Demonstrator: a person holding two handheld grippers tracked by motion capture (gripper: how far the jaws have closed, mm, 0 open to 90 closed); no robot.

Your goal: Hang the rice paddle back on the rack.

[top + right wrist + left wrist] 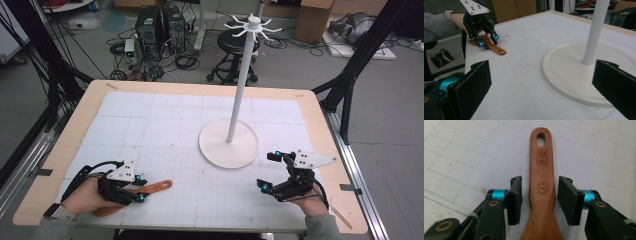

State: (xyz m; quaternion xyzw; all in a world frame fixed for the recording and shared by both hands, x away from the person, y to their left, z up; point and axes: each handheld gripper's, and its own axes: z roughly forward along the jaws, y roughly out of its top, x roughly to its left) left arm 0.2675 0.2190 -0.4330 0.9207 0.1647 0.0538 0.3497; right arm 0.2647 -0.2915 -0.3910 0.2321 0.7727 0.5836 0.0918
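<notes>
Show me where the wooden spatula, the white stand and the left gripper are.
Spatula (pixel 541 182): left gripper view, on the handle by the round stamp.
Stand (pixel 240 82): high view, midway up its white pole.
Left gripper (pixel 539 199): left gripper view, midway between its open jaws, which straddle the handle.

Grey floor (pixel 395 90) with tangled cables (pixel 150 60), black stool (pixel 234 50), computer towers (pixel 160 25), cardboard boxes (pixel 314 17).

Left gripper (pixel 141 190) straddles the wooden spatula (pixel 157 187); right gripper (pixel 269 171) hovers apart.
</notes>
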